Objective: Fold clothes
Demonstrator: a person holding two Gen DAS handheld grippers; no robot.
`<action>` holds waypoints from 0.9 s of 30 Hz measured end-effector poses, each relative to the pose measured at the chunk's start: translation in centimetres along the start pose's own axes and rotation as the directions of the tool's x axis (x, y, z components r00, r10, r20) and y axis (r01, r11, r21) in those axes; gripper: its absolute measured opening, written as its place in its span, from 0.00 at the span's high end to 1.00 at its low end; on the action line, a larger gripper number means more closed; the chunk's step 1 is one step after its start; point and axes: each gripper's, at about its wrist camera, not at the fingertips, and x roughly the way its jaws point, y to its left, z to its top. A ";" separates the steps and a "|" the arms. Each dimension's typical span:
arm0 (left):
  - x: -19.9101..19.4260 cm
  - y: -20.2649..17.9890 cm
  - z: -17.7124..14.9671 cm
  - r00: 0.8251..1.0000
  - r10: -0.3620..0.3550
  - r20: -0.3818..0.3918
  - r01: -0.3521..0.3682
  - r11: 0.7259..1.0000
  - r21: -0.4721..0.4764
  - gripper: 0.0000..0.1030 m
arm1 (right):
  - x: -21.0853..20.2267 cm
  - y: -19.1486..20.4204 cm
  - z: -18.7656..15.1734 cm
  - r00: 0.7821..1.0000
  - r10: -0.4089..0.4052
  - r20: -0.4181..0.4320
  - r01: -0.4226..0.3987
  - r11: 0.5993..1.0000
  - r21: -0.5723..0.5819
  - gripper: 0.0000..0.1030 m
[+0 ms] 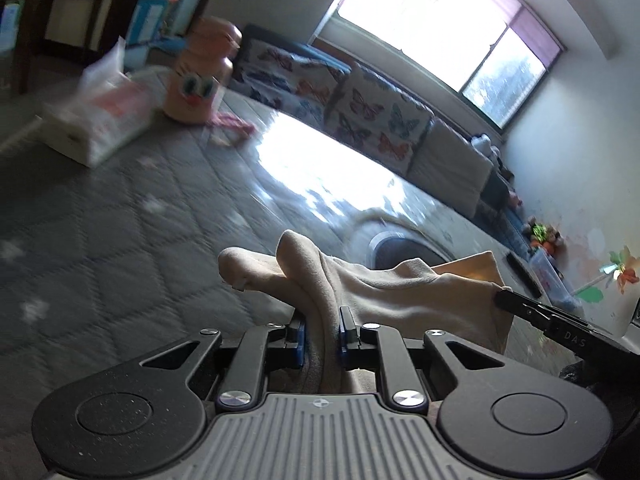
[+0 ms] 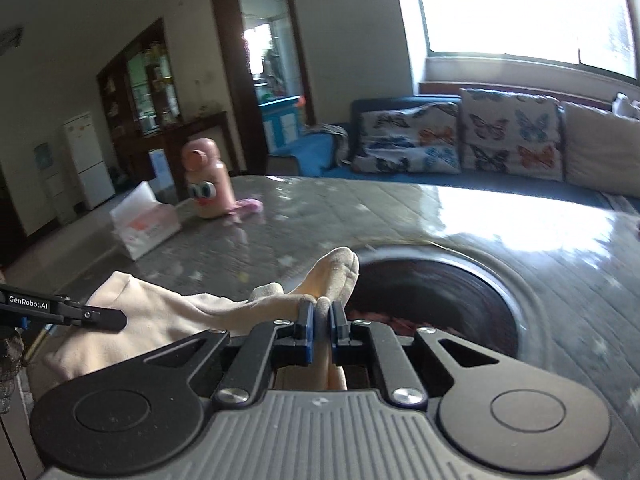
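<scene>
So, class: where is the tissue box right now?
In the right wrist view, the tissue box sits far left on the table, beside the pink cartoon-face bottle.

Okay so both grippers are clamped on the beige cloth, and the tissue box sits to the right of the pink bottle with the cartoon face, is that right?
Not quite. In the right wrist view the tissue box sits left of the pink bottle, not right. The rest holds: the left gripper and right gripper are both clamped on the beige cloth.

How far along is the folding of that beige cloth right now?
Early to middle. Done: both grippers have picked the beige cloth up. In hand: the left gripper and right gripper each pinch a bunched part of it, held above the grey quilted table. Left: no neat fold shows yet; the cloth hangs crumpled between them and must still be laid flat and folded over.
</scene>
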 end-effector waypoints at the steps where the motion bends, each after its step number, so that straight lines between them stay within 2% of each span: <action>1: -0.5 0.5 0.3 1.000 0.010 0.012 -0.010 1.000 -0.002 0.84 | 0.4 0.6 0.3 1.000 0.011 0.001 -0.011 1.000 -0.008 0.93; 8: -3.4 4.0 2.2 0.994 0.073 0.078 -0.069 0.997 -0.041 0.84 | 3.7 4.9 2.4 0.997 0.084 -0.001 -0.083 0.995 -0.061 0.93; 13: -4.5 6.2 2.3 0.989 0.117 0.095 -0.110 0.991 -0.077 0.84 | 6.2 7.3 3.0 0.991 0.130 -0.010 -0.131 0.988 -0.076 0.93; 20: -3.6 8.9 1.6 0.985 0.163 0.053 -0.157 0.981 -0.113 0.84 | 9.2 9.2 3.0 0.987 0.156 -0.045 -0.160 0.983 -0.088 0.93; 27: -2.0 10.1 0.7 0.981 0.196 0.004 -0.195 0.975 -0.109 0.84 | 11.3 9.2 2.2 0.988 0.125 -0.095 -0.134 0.987 -0.093 0.93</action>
